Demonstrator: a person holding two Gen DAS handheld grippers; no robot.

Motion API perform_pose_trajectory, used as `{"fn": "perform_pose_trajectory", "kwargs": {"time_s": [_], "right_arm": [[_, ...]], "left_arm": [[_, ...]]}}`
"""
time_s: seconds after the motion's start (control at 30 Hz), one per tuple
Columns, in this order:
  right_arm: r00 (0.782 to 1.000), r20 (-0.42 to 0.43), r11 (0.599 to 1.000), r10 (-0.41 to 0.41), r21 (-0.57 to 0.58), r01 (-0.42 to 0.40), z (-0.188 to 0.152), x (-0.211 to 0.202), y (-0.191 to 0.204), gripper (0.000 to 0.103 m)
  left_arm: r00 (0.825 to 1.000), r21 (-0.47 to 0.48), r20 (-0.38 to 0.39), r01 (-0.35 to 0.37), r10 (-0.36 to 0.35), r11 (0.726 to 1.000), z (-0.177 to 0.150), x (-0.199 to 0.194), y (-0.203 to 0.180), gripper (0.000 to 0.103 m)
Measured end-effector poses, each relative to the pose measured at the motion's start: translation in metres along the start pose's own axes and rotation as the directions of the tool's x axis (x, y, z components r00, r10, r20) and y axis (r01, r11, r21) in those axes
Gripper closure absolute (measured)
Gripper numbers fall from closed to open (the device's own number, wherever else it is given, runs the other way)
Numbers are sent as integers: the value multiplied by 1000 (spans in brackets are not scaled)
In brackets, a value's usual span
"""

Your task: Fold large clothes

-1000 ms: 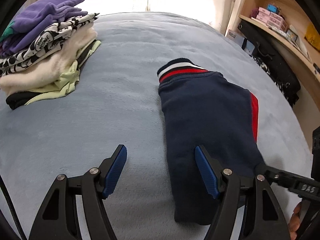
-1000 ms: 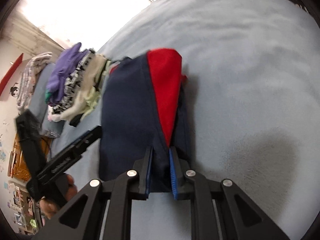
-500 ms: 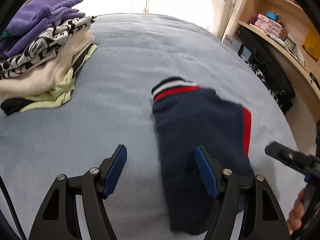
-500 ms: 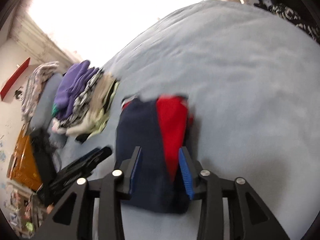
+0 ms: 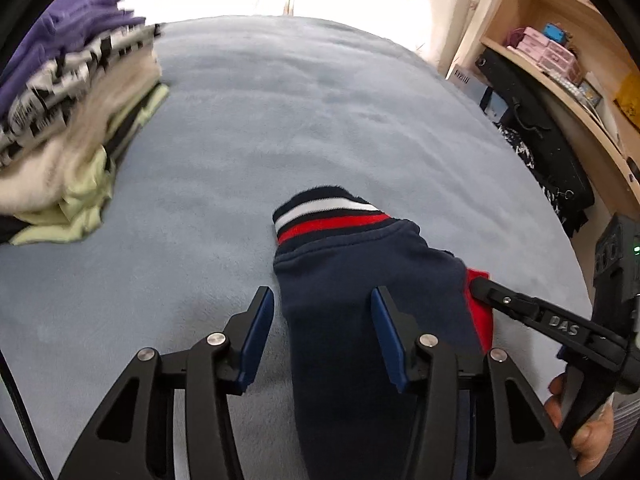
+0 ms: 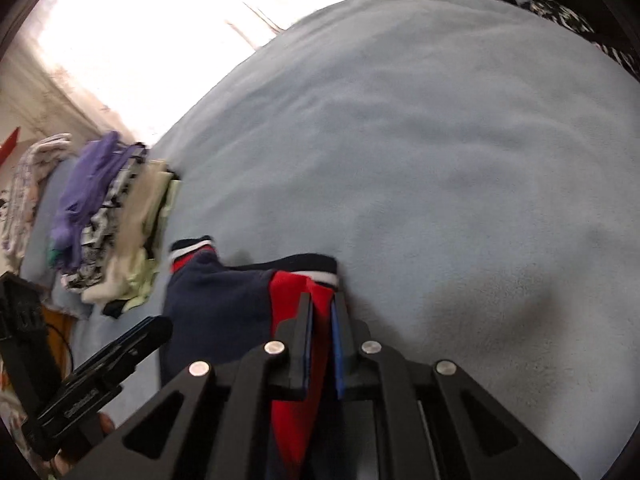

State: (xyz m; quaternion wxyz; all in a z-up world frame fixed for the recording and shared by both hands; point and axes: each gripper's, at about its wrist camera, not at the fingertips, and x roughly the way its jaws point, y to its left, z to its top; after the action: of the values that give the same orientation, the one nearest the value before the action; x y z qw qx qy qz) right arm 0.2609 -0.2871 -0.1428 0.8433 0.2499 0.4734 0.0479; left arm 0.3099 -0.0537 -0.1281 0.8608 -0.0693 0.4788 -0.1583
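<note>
A folded navy garment (image 5: 352, 312) with a red panel and red-and-white striped cuffs lies on the light blue blanket (image 5: 300, 120). My left gripper (image 5: 322, 332) straddles its left half. The jaws are closing, the blue pads still stand apart from the cloth, and the left pad is just off the garment's edge. My right gripper (image 6: 321, 316) is shut on the red panel (image 6: 292, 292) close to a striped cuff (image 6: 320, 270). In the left wrist view the right gripper (image 5: 480, 286) bites the garment's red right edge. The left gripper (image 6: 148, 332) shows at the lower left of the right wrist view.
A stack of folded clothes (image 5: 68, 120), purple on top, sits at the blanket's far left, and the stack (image 6: 112, 220) is also in the right wrist view. A wooden shelf (image 5: 560, 72) and a black bag (image 5: 540, 140) stand off the right edge. A hand (image 5: 588, 436) holds the right gripper.
Both grippers advanced along the garment toward its striped cuffs. The right gripper let go of the near edge, opened, then shut on the red panel. The left jaws narrowed.
</note>
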Motion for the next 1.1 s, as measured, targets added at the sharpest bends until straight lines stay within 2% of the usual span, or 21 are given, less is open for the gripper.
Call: {"fn": "perform_pose_trajectory", "kwargs": {"time_s": [0.07,0.13,0.4,0.47,0.5,0.7,0.83,1.0,1.03,1.1], "right_arm": [[999,-31,1000,-20,8,21,-1,11,-5,95],[999,-24,1000,-23,0,23,-1,7,-2,93],[999,18,999,-33,-21,33,-12,-35,9,82],[999,23,998,-43,-34,44,-21,-49,14,71],[999,29,998,-44,-37,45,-25,-55,15,69],[997,36,997,-70,-38,71,-61,-84,23,66],[996,13,995,-92,-41,93,-87,-94,26,66],[997,-28,997,-76,-25,76,-115,-101,26,65],[996,-38,997,-75,-23,74,-119,-102,26,64],[996,-55,998,-67,-26,66,-124,-102,28,55]], "left_arm": [[1000,-10,-2,4,-4,1000,-1,3,1,53],[1000,0,6,-6,6,1000,-1,1,-1,53],[999,20,-7,-53,53,998,-5,-19,-4,51],[998,7,-19,-60,60,998,-10,-27,-3,49],[998,5,-20,-62,62,998,-13,-31,-3,49],[998,10,-26,-65,65,998,-37,-59,-5,43],[997,12,-45,-66,67,998,-57,-75,-6,43],[995,-8,-81,-67,66,998,-76,-86,-6,43],[994,-17,-92,-66,64,998,-80,-88,-6,43],[993,-30,-107,-55,51,998,-86,-91,-5,42]]}}
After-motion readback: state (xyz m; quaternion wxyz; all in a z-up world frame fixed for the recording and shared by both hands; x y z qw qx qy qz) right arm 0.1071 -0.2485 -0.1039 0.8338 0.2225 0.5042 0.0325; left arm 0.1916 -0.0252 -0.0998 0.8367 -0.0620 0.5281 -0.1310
